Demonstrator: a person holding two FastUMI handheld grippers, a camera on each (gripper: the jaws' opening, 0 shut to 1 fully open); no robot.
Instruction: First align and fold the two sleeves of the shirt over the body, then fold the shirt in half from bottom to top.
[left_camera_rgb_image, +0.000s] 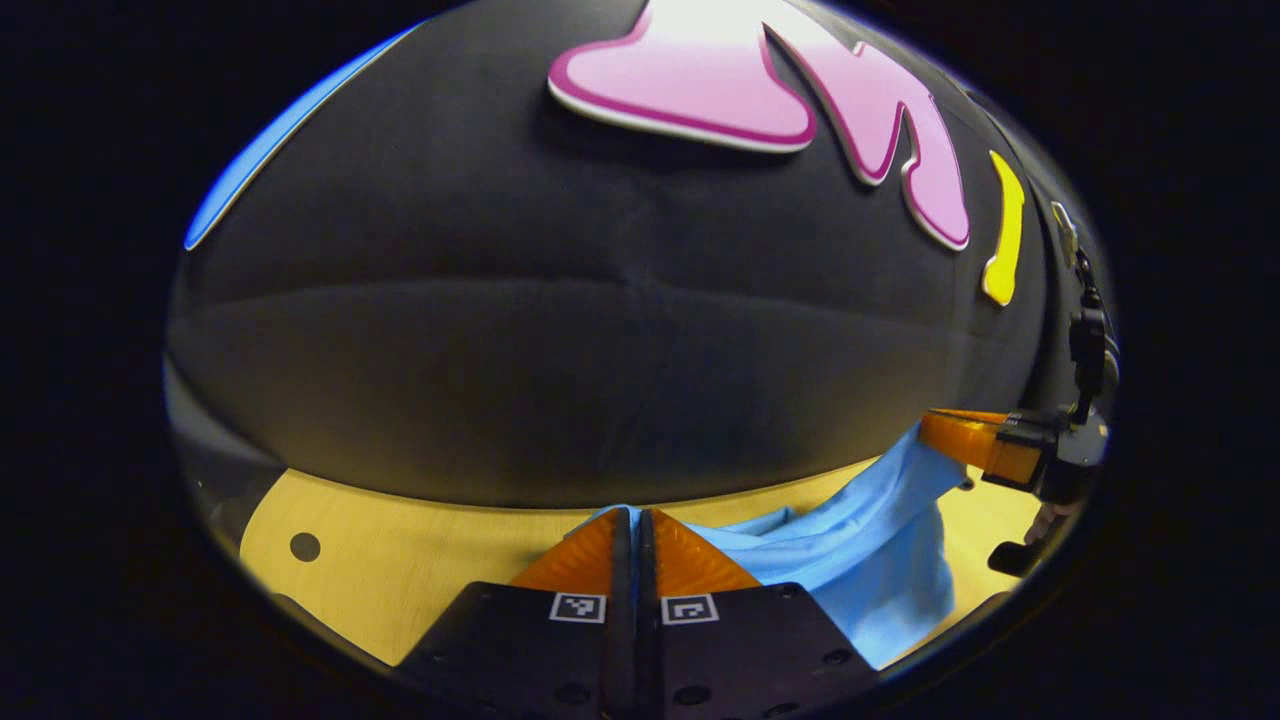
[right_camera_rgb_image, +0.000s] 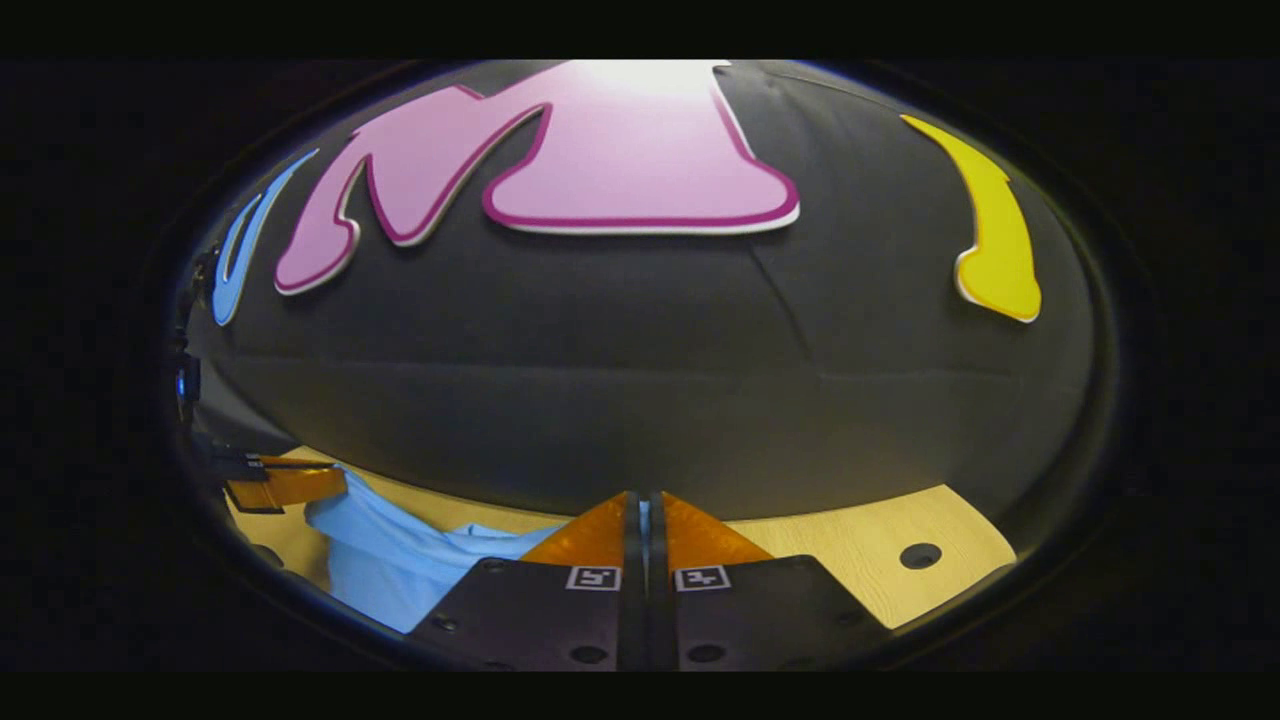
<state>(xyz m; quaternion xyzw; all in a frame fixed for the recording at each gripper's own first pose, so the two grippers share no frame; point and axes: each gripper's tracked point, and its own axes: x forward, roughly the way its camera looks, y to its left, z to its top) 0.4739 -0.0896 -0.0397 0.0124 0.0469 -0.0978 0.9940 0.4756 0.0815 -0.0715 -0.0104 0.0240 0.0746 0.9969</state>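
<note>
A light blue shirt hangs stretched between my two grippers above a pale wooden table. In the left gripper view my left gripper is shut, with a blue edge of the shirt pinched at its tips. At the far right of that view the right gripper holds another part of the cloth, raised. In the right gripper view my right gripper is shut with a sliver of blue cloth between its fingers. There the shirt sags to the left toward the left gripper.
The wooden table has a round hole near its right end and another hole near its left end. The black booth wall stands close behind the table's far edge.
</note>
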